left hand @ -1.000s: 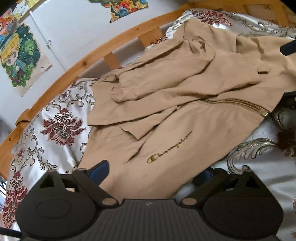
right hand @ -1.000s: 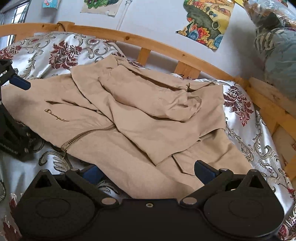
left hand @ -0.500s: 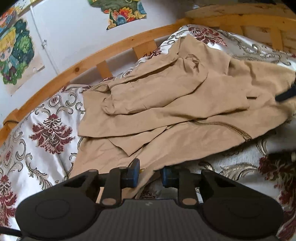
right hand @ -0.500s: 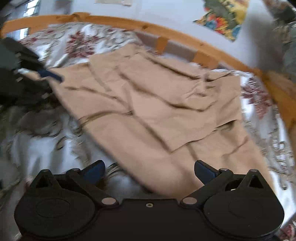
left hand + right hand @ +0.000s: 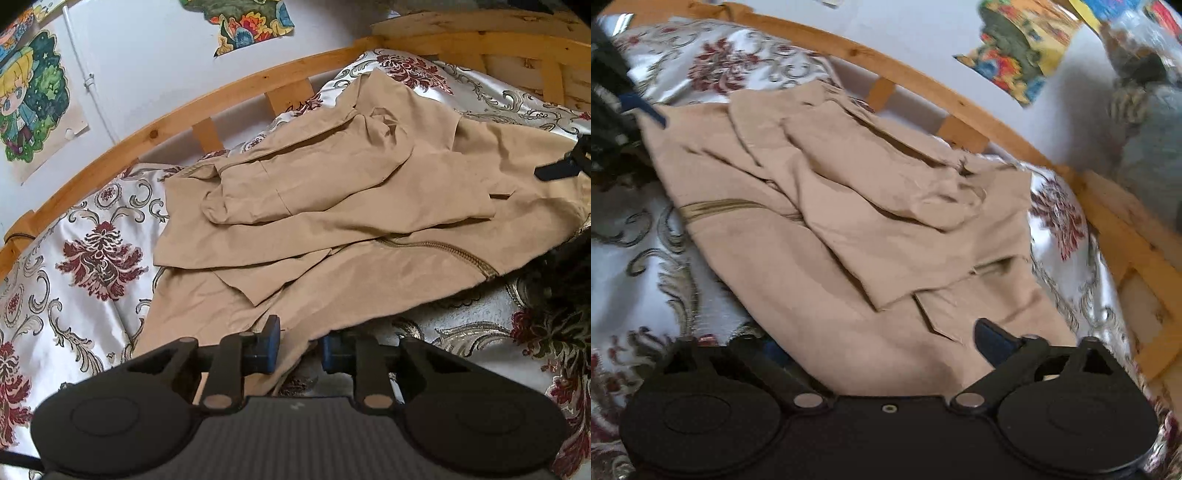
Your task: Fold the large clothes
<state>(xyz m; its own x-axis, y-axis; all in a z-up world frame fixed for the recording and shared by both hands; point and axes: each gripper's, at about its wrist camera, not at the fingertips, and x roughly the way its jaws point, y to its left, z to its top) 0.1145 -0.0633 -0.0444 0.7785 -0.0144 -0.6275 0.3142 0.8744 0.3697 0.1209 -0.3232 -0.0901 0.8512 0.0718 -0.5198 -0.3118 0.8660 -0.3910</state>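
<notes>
So the left gripper (image 5: 297,349) has its blue pads pinched down on the near hem of the tan jacket (image 5: 332,206), with a fold of cloth bunched between them. Everything else of the jacket spreads out ahead of it on the floral bedspread (image 5: 85,258), sleeve folded across the body and the zipper (image 5: 443,251) running off ahead to the right. Over on the right gripper (image 5: 886,347), the jaws are wide but closing in, with the jacket's lower edge lying between them; the pads aren't pressing on it. A wooden bed rail (image 5: 923,88) curves behind, well past the jacket.
</notes>
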